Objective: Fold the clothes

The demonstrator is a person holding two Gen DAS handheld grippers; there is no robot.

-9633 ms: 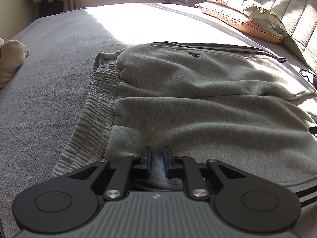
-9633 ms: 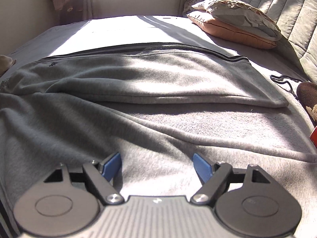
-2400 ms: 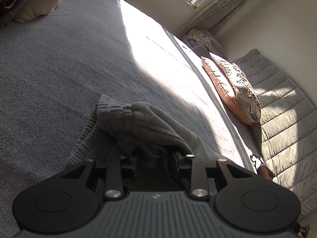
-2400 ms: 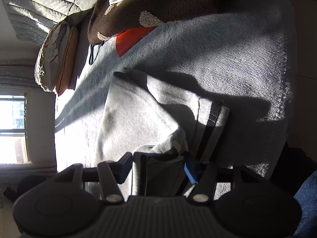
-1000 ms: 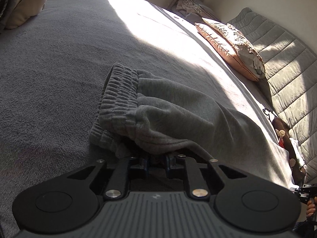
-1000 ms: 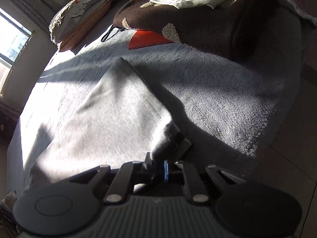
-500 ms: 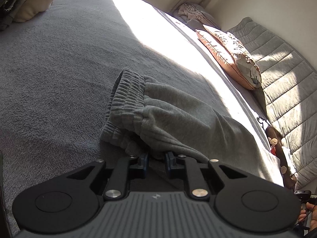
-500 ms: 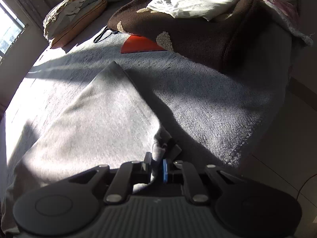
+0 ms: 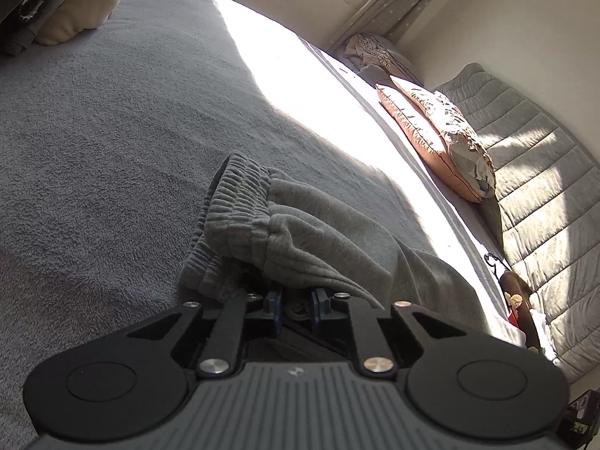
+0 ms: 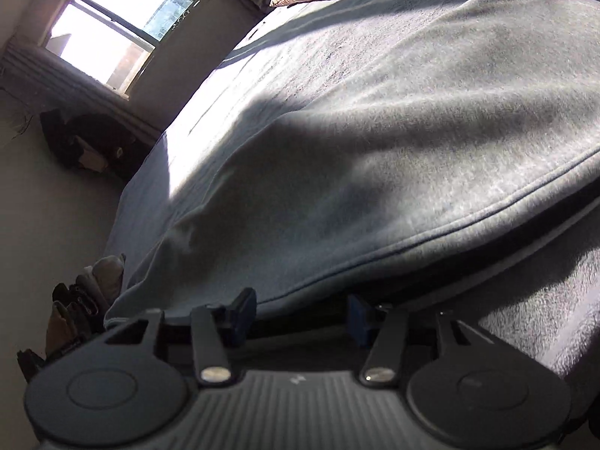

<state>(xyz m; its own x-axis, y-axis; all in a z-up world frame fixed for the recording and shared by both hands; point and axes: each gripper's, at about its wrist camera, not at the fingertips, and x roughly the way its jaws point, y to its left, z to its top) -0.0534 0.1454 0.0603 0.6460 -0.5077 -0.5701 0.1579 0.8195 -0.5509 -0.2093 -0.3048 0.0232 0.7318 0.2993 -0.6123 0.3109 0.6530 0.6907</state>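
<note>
Grey sweatpants [image 9: 322,232] lie folded lengthwise on the grey bed blanket [image 9: 93,131], their ribbed waistband [image 9: 240,195] bunched near the left gripper [image 9: 296,300]. That gripper's jaws are closing on a pinch of fabric just behind the waistband. In the right wrist view the sweatpants [image 10: 375,168] fill the frame, with their folded edge [image 10: 412,247] running just above the right gripper [image 10: 300,303]. Its jaws are opening and stand apart at that edge, and neither pad presses on the cloth.
Two pillows [image 9: 442,142] and a quilted grey cover [image 9: 543,195] lie along the bed's far right side. A cream bundle [image 9: 75,11] sits at the far left and a brown garment [image 9: 521,300] at the right. A window [image 10: 112,26] and a dark pile [image 10: 90,142] stand beyond the bed.
The right gripper let go of the trouser-leg end, swung along the garment's edge and opened its jaws. The left gripper kept its hold by the waistband and rolled slightly.
</note>
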